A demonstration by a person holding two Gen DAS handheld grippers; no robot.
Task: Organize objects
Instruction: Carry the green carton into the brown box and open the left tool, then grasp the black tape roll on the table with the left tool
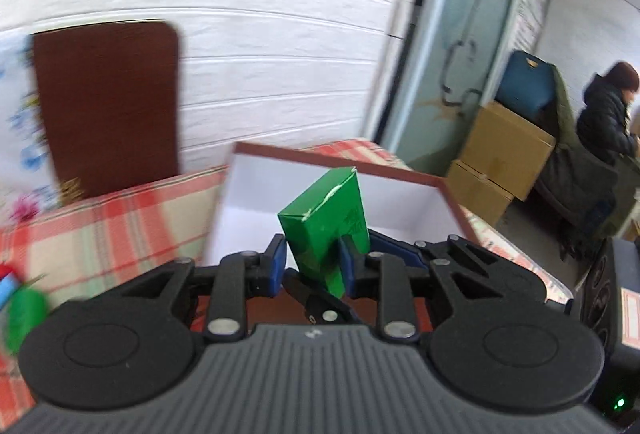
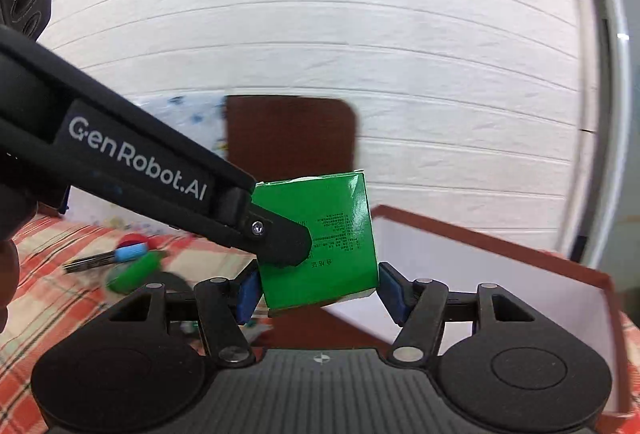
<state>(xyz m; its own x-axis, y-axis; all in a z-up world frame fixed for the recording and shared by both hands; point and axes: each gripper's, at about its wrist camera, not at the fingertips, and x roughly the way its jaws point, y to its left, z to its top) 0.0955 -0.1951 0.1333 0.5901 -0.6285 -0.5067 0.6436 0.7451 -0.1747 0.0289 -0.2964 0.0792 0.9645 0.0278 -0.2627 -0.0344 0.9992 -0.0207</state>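
Your left gripper (image 1: 312,266) pinches the green carton (image 1: 326,222) at its narrow lower edge, jaws nearly closed. Your right gripper (image 2: 316,290) clamps the carton's wide sides, jaws half-open, above the open box (image 2: 500,274).

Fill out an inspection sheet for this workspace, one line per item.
Surface: plaid tablecloth, red and cream checks.
Job's things: green carton held up in the air before the open white-lined box.
Clutter: green oval object, a blue and red piece beside it; both blurred.
Grippers: left gripper and right gripper both shut on the carton.
Cables: nothing seen.
Surroundings: white panelled wall, brown board, cardboard boxes, seated person.
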